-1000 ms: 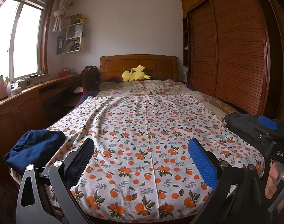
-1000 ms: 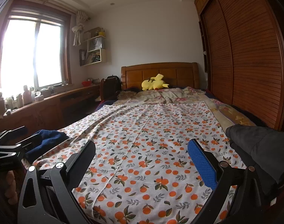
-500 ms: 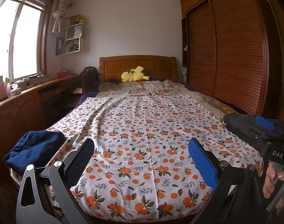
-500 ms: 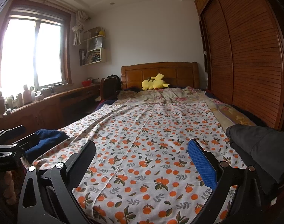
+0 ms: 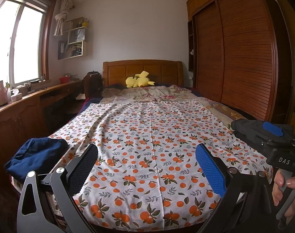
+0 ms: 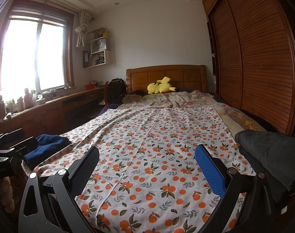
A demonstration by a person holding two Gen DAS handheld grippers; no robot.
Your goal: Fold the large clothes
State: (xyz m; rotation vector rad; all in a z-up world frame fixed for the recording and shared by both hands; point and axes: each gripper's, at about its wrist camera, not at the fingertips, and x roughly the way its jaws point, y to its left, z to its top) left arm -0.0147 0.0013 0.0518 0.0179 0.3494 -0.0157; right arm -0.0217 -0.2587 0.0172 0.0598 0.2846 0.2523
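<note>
A navy blue garment [image 5: 35, 157] lies crumpled at the bed's near left corner; it also shows in the right wrist view [image 6: 48, 145]. A dark grey garment [image 6: 273, 153] lies bunched at the near right edge. My left gripper [image 5: 145, 167] is open and empty above the foot of the bed, right of the navy garment. My right gripper [image 6: 146, 165] is open and empty, left of the grey garment. The right gripper also appears at the right edge of the left wrist view [image 5: 271, 139], held by a hand.
The bed carries an orange-print sheet [image 5: 151, 132] and a yellow plush toy [image 5: 138, 80] by the wooden headboard. A wooden desk and cabinets [image 5: 27, 108] run along the left wall under the window. A slatted wardrobe [image 5: 238, 58] lines the right side.
Both grippers stay open and empty. The views shift only slightly; the left wrist view has risen a little over the bed's foot.
</note>
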